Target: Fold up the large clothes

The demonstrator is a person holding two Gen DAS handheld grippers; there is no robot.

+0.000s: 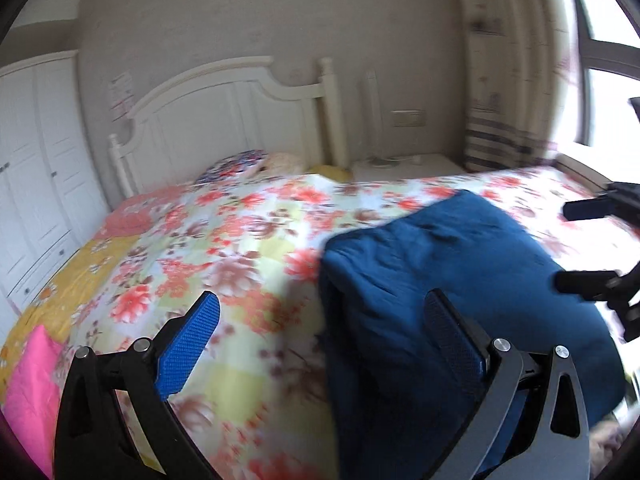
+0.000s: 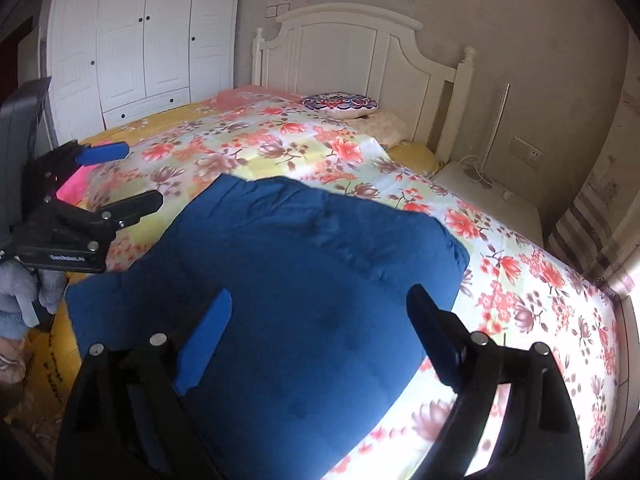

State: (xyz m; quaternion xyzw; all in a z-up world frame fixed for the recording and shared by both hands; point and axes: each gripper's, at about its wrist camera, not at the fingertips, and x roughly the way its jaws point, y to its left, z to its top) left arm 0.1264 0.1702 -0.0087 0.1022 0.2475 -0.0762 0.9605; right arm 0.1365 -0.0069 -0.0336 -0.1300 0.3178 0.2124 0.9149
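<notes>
Both claws are held wide apart and empty above a folded dark blue fabric garment.

Left gripper is seen with jaws spread, its left blue pad over the floral bedspread, its right finger over the garment's edge. Right gripper is spread over the garment, which lies on the bedspread, toward 6 o'clock from the white wooden headboard. A pink cloth is seen at 8 o'clock.

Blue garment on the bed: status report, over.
Left gripper open, right gripper open, neither gripping. Blue garment lies bunched on floral bedspread. Nothing blocking it.
</notes>
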